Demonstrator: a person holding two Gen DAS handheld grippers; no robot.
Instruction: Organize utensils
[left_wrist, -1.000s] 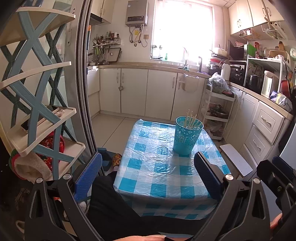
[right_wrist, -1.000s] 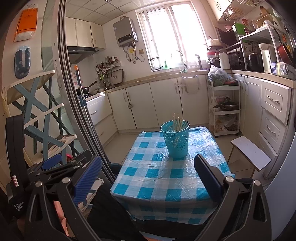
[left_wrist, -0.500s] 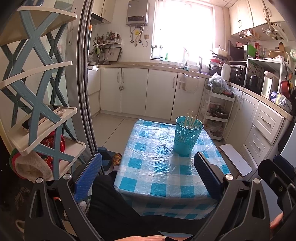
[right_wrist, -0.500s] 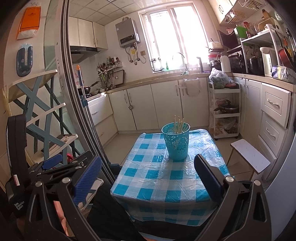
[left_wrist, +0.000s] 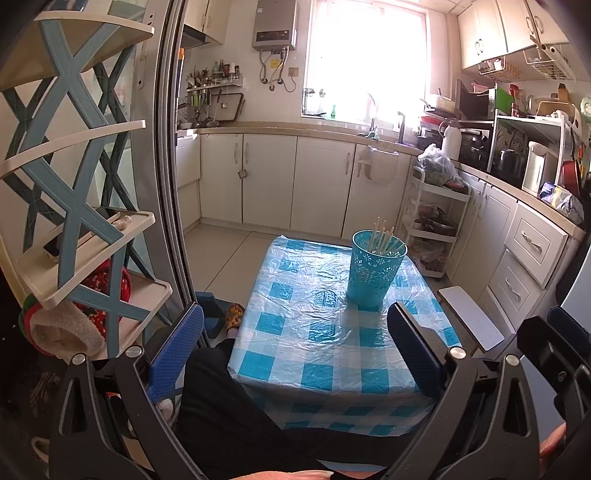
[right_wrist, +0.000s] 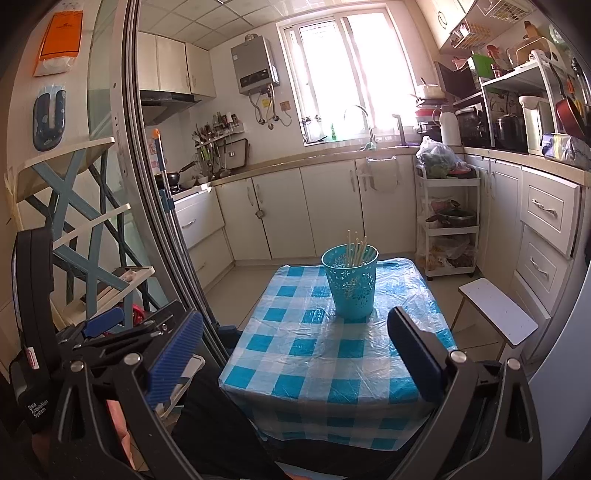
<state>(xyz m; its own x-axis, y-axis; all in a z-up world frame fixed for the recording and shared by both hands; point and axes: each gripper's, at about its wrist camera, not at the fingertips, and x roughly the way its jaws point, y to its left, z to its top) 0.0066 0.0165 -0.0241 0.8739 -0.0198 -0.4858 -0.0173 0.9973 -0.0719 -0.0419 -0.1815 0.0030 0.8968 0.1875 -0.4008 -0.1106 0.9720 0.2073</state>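
Risk first: teal holder (left_wrist: 376, 268) stands alone at frame centre on the far half of the checked worktop (left_wrist: 317, 354), upright, and the plastic cover under it looks wrinkled and slick. I'd guess a sideways nudge from a finger slides or tips it, spilling the chopsticks (left_wrist: 384, 236). It is tall and perforated, probably light, so approach from above rather than the side.

Second risk: the sticks fan out loosely above the rim. Pinching one likely drags or levers its neighbours, or lifts the holder with them.

Third: both tools sit low at the near edge, over the person's dark-trousered lap, well apart from the holder. A long reach could snag the cover's overhang at lower frame.

Left hand-held gripper (left_wrist: 295, 354): fingers spread wide, nothing between them. Right hand-held gripper (right_wrist: 295, 354): same, spread and empty.

Counts:
- holder: one
- chopsticks: several, roughly six or so; tips overlap, exact number unclear
- loose utensils on worktop: none visible
- hand-held grippers: two
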